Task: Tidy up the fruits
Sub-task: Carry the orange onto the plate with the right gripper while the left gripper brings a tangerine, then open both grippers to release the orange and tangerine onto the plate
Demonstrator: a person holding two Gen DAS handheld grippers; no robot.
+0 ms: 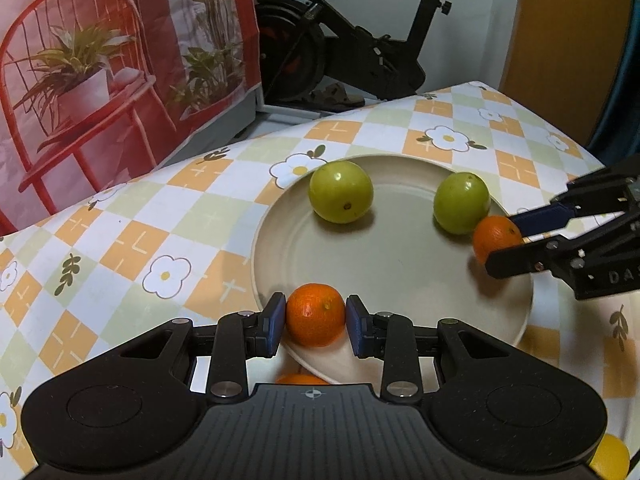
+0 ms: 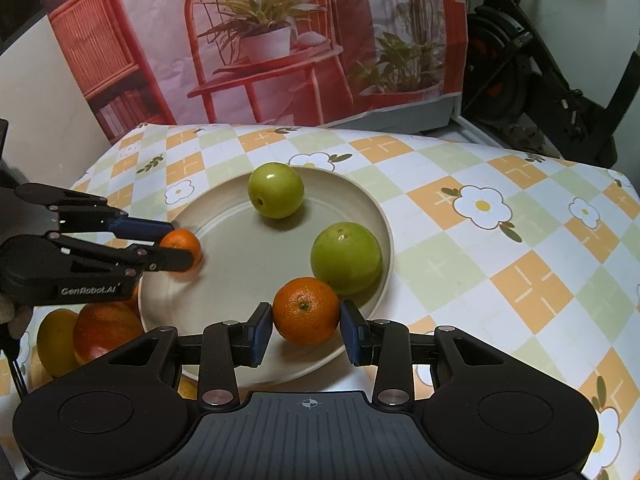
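A beige plate [image 1: 400,264] [image 2: 240,264] lies on the checked flower tablecloth. Two green fruits [image 1: 341,192] [image 1: 462,202] rest in it, also in the right wrist view as the far green fruit [image 2: 276,190] and the near green fruit [image 2: 346,258]. My left gripper [image 1: 316,314] [image 2: 180,248] is shut on a small orange [image 1: 316,320] [image 2: 184,242] at the plate's rim. My right gripper [image 2: 306,318] [image 1: 504,240] is shut on another orange [image 2: 306,308] [image 1: 494,236], low over the plate and right beside the near green fruit.
More fruit lies off the plate by the left gripper: a yellow fruit [image 2: 56,340] and a red-orange fruit [image 2: 104,332]. The tablecloth [image 2: 500,272] extends to the right. Behind the table hang a printed backdrop [image 2: 260,40] and stands an exercise bike [image 1: 352,52].
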